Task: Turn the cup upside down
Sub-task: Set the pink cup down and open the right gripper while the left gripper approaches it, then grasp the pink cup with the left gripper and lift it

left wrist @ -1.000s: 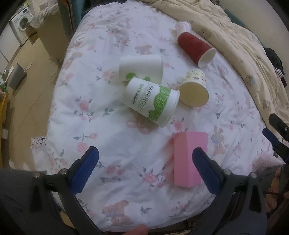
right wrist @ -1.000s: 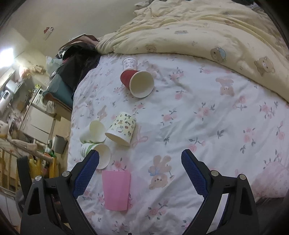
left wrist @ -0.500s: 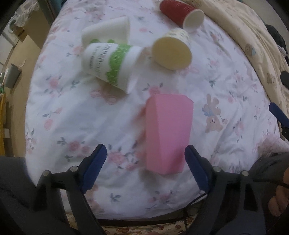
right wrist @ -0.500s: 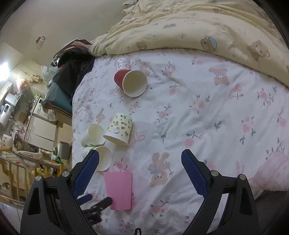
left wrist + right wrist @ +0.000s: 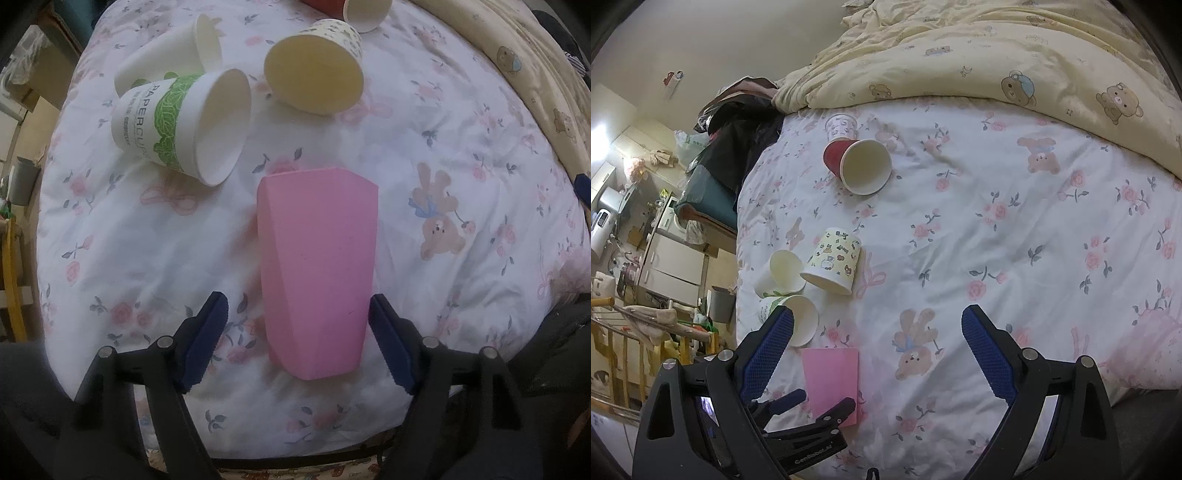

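The pink cup (image 5: 317, 273) is lying on its side on the floral bedspread (image 5: 461, 147), its narrower end pointing back toward the camera in the left wrist view. The left gripper (image 5: 297, 328) is hanging low over the bed with its jaws spread wide, one blue pad at each flank of the cup's near end; the right pad looks just beside the cup wall and the left pad is standing apart from it, so neither is clearly touching. At eleven o'clock from the pink cup, a green-printed paper cup (image 5: 184, 125) is lying tipped over, with a plain white cup (image 5: 166, 62) lying just behind it. At twelve o'clock a cartoon-print cup (image 5: 314, 70) is lying with its mouth facing the camera.

The right gripper (image 5: 877, 350) is hovering over bare bedspread with its jaws wide and nothing between them. In its view the pink cup (image 5: 831, 376) is sitting at eight o'clock, and a red cup (image 5: 862, 166) is lying farther up the bed, near the yellow bear quilt (image 5: 997, 55).
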`<state>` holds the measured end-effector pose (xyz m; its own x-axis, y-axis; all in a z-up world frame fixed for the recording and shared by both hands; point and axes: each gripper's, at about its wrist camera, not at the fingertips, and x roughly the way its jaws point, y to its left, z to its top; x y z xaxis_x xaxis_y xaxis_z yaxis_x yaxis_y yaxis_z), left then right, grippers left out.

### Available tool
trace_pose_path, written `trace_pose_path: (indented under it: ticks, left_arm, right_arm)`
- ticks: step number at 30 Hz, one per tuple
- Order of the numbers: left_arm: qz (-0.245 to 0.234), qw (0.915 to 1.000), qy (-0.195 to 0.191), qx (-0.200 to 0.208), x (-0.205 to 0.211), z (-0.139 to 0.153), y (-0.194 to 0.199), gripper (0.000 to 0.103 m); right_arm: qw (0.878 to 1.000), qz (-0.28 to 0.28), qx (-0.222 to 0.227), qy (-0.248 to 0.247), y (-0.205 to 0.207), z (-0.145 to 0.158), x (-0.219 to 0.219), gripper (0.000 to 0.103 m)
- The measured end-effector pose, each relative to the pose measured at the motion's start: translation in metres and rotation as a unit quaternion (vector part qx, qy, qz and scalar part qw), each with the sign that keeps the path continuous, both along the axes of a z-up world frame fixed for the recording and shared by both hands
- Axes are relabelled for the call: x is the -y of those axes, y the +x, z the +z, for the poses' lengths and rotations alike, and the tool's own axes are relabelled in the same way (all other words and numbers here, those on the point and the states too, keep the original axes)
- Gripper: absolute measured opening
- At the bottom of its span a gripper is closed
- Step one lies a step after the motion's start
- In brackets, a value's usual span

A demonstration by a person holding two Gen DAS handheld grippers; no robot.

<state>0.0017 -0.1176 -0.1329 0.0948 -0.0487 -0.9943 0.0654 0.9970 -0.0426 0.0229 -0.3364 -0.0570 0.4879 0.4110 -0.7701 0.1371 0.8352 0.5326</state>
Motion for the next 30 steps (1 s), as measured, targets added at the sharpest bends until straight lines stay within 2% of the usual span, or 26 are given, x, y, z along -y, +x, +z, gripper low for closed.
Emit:
trace_pose_path:
  ticks: [3, 4, 8, 11, 17, 20, 24, 30]
  left_arm:
    - [-0.007, 0.9999, -0.014, 0.004, 0.004, 0.0, -0.002, 0.054]
    - [-0.011, 0.9998, -0.015, 0.006, 0.005, 0.001, -0.003, 0.053]
    - [-0.026, 0.9988, -0.039, 0.015, 0.008, 0.015, -0.009, 0.052]
    - [-0.023, 0.9985, -0.043, 0.024, 0.0, 0.033, -0.011, 0.052]
    - [0.001, 0.9955, -0.059, 0.074, -0.038, 0.079, -0.004, 0.052]
    - [0.014, 0.9932, -0.065, 0.095, -0.061, 0.093, 0.001, 0.052]
    - [0.013, 0.9908, -0.055, 0.123, -0.078, 0.099, 0.006, 0.052]
    - [0.037, 0.9887, -0.076, 0.124, -0.094, 0.089, 0.007, 0.052]
  right_arm:
    - [1.0, 0.005, 0.0, -0.004, 0.0, 0.0, -0.002, 0.095]
    - [1.0, 0.007, 0.0, -0.005, 0.0, 0.001, -0.003, 0.095]
    - [1.0, 0.01, 0.001, -0.012, 0.0, 0.001, -0.005, 0.095]
    - [1.0, 0.013, 0.002, -0.016, 0.001, 0.002, -0.008, 0.095]
    - [0.999, 0.025, 0.016, -0.029, -0.001, 0.006, -0.014, 0.095]
    - [0.998, 0.037, 0.026, -0.042, -0.001, 0.009, -0.021, 0.095]
    - [0.996, 0.06, 0.041, -0.05, 0.001, 0.015, -0.033, 0.095]
    - [0.989, 0.107, 0.083, -0.063, 0.012, 0.038, -0.054, 0.095]
